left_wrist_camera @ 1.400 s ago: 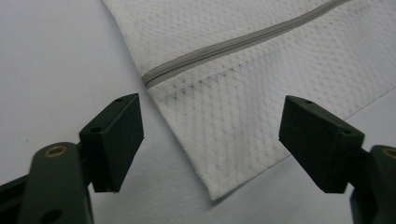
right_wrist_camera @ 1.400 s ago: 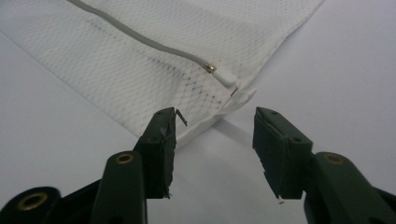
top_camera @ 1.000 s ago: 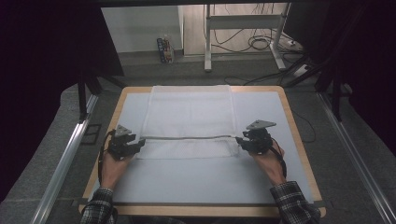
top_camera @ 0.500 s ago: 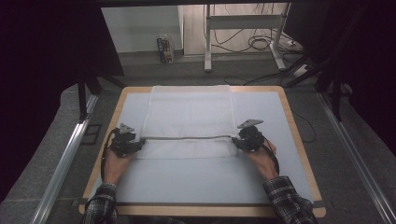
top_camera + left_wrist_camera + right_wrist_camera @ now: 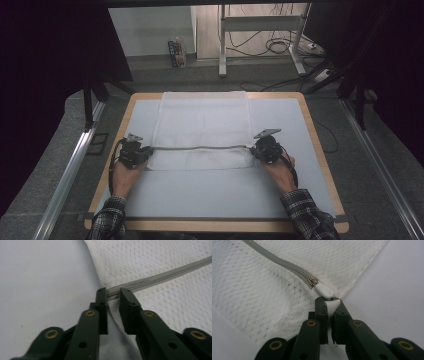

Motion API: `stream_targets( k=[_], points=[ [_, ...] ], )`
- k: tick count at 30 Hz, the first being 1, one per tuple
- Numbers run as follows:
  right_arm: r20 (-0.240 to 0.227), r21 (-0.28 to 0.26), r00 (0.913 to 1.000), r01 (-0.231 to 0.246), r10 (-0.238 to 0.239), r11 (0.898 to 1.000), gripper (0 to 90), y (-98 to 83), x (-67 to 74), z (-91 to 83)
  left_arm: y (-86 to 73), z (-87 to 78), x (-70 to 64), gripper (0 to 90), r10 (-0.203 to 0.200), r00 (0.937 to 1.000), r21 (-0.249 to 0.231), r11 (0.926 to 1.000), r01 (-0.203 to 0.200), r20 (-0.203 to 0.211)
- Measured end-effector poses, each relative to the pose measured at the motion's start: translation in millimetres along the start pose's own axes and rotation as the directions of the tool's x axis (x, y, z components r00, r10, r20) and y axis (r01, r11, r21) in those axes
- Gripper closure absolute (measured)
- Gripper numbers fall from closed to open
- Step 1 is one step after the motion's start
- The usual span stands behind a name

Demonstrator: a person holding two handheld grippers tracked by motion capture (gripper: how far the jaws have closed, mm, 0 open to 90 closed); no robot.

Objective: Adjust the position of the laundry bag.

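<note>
1. A white-topped table [image 5: 210, 195] with a wooden rim is seen from above.
2. A white mesh laundry bag [image 5: 202, 127] is laid flat across the table's middle and far part, its grey zipper [image 5: 200, 148] running crosswise near the close edge.
3. The left gripper [image 5: 136, 153] is set at the bag's left corner; its jaws have just been closing and are pinched on the zipper's end [image 5: 113, 292].
4. The right gripper [image 5: 264, 148] is set at the right corner; its jaws have just been closing and are pressed on the white fabric tab [image 5: 331, 307] beside the zipper pull [image 5: 324, 291].
</note>
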State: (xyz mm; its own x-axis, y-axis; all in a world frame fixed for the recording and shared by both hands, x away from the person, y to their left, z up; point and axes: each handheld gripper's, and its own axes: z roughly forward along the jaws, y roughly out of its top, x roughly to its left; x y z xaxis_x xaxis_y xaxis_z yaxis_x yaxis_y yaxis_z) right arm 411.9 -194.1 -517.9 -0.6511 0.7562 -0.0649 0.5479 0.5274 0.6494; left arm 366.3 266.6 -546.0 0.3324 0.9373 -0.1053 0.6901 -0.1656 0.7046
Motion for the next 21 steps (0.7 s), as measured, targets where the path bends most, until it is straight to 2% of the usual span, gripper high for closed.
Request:
stream_targets(
  k=[2,4,7,17,21],
  points=[
    [0.010,-0.003,0.9999,0.013,-0.013,1.000,85.8,0.0,1.3,-0.6,-0.1,-0.6,1.6,87.2,-0.010,0.9999,-0.003,0.9999,0.011,0.010],
    [0.028,0.000,0.9986,0.046,-0.046,0.999,86.7,0.7,3.9,-2.1,0.0,-1.2,1.7,88.1,-0.006,0.9999,-0.003,1.0000,0.006,0.011],
    [0.035,-0.010,0.9969,0.070,-0.070,0.997,88.7,2.4,6.4,-5.1,0.8,-2.4,0.7,88.6,0.002,1.0000,-0.008,1.0000,-0.002,0.008],
    [0.029,-0.027,0.9965,0.079,-0.078,0.997,89.0,3.8,8.2,-13.4,3.1,-10.0,-1.6,89.1,0.022,0.9996,-0.031,0.9993,-0.021,0.018],
    [0.022,-0.027,0.9957,0.091,-0.090,0.996,89.0,2.1,7.7,-16.9,3.5,-14.6,-4.1,89.1,0.042,0.9989,-0.031,0.9987,-0.042,0.022]
  ],
)
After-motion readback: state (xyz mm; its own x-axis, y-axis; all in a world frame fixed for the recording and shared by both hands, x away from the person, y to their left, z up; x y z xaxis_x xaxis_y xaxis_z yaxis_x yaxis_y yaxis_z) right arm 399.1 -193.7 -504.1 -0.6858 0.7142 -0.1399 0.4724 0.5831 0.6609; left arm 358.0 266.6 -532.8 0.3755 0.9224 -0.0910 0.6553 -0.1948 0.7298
